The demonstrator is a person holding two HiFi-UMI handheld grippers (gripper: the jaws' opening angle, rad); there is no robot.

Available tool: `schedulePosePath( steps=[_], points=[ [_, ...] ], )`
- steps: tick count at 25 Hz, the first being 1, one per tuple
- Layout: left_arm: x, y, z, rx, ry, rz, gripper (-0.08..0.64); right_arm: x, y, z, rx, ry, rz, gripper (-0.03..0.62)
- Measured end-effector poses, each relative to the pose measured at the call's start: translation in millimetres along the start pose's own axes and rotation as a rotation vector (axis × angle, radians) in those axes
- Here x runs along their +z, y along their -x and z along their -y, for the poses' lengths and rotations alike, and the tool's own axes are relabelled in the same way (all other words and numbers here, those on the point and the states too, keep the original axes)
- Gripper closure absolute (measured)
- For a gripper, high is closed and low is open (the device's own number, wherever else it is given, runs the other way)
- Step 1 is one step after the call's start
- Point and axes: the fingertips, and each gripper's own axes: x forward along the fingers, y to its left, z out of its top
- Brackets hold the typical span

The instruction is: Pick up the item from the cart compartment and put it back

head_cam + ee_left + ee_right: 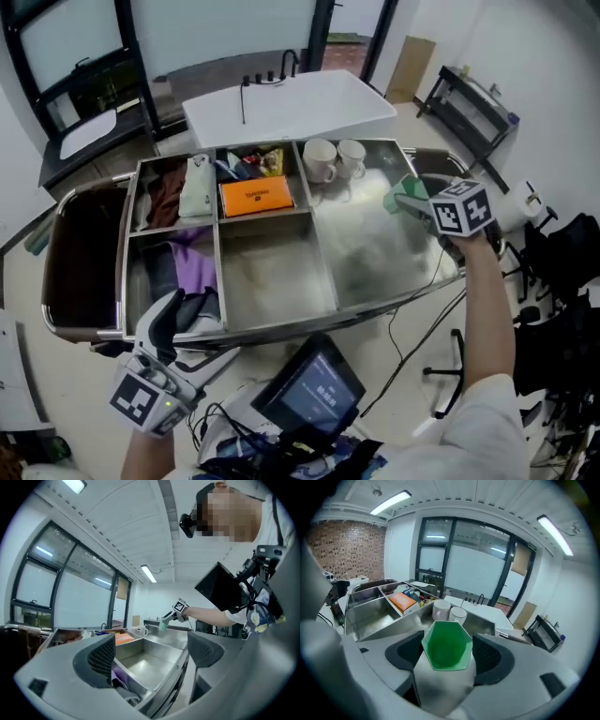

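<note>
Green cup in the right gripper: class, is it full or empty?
Empty: the right gripper view looks straight into the green cup and shows only its bare green inside.

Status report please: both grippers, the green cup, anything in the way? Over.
Left gripper open, empty, at cart's near edge. Right gripper shut on green cup, over large right compartment. Two white mugs at its far corner, clear of cup.

Green hexagonal cup [446, 645] gripped in right tool [449, 655], above cart's large compartment [370, 267].

mugs [333, 157] back of right bay [370, 258] | box [256, 197] left of them | cloths [192, 267], seemingly, far left
</note>
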Motion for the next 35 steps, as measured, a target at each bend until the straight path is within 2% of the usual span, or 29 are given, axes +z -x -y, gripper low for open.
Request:
schedulePosePath(
  steps=[7, 15, 19, 27, 35],
  points=[
    [14.7, -46.5, -12.6, 0.137, -0.001, -0.006, 0.091, 19.4, -98.9, 73.2, 0.053, 0.029, -0.051, 0.259],
    [12.4, -74.5, -20.6, 0.23, 0.011, -0.027, 0.091, 20.5, -171.7, 106.3, 0.096, 0.059, -0.094, 0.258],
    [13.3, -81.6, -21.7, 0.25, 0.009, -0.041, 0.091, 13.9, -191.6, 111.4, 0.118, 0.07, -0.127, 0.258],
    [6.3, -88.9, -22.5, 0.259, 0.023, -0.056, 0.091, 16.0, -200.8, 113.8, 0.139, 0.099, -0.112, 0.254],
    [6.9, -87.2, -20.8, 0.25, 0.023, -0.058, 0.091, 14.1, -194.6, 110.7, 0.142, 0.119, -0.074, 0.189]
  ],
)
